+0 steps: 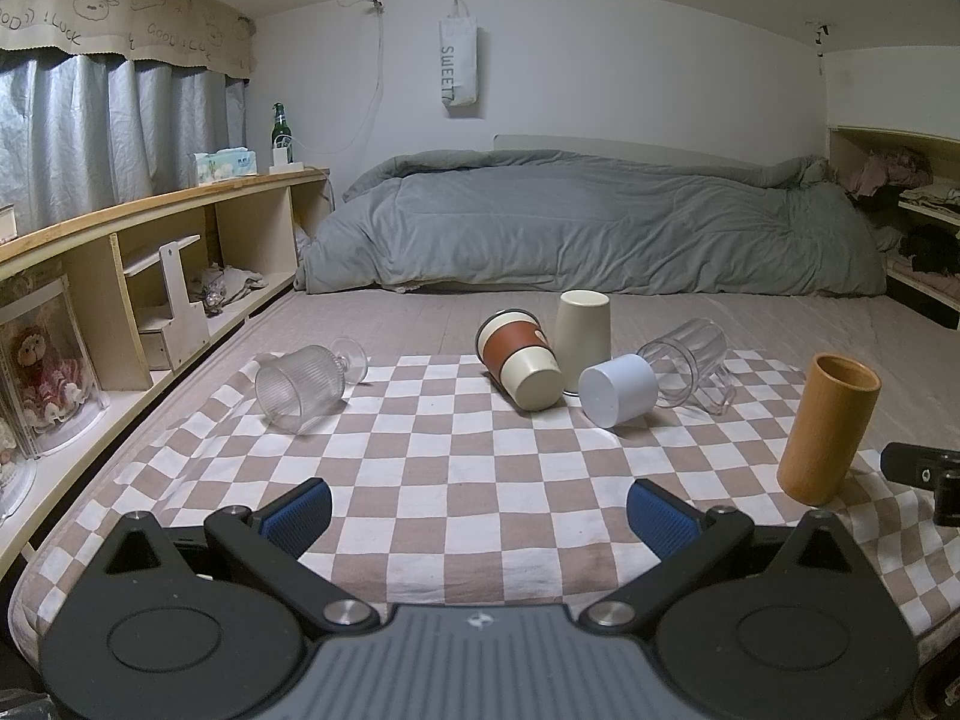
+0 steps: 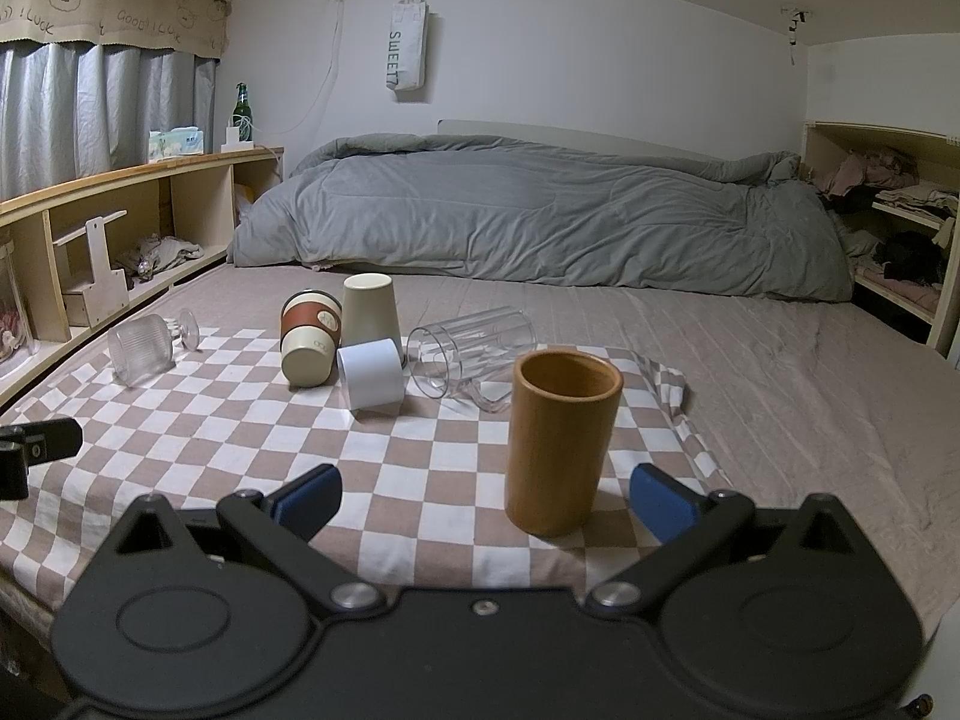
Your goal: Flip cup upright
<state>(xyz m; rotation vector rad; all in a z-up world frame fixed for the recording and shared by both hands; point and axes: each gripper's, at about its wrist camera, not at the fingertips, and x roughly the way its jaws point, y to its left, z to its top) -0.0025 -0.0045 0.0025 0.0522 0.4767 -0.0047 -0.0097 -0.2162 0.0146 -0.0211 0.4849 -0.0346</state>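
On the checkered cloth [image 1: 420,468] [image 2: 420,450] a tall wooden cup [image 1: 828,429] [image 2: 561,441] stands upright. A ribbed stemmed glass [image 1: 303,384] [image 2: 144,348], a brown-banded cup [image 1: 522,360] [image 2: 309,336], a white cup [image 1: 618,390] [image 2: 369,375] and a clear mug [image 1: 690,369] [image 2: 474,351] lie on their sides. A cream cup [image 1: 582,330] [image 2: 372,309] stands upside down. My left gripper [image 1: 477,516] is open and empty near the cloth's front edge. My right gripper [image 2: 486,501] is open, the wooden cup just ahead between its fingers, untouched.
A grey duvet [image 1: 588,228] lies across the back of the bed. Wooden shelves [image 1: 156,252] run along the left with a bottle [image 1: 281,129] and tissue box [image 1: 225,165] on top. Shelves with clothes [image 2: 888,228] stand at the right.
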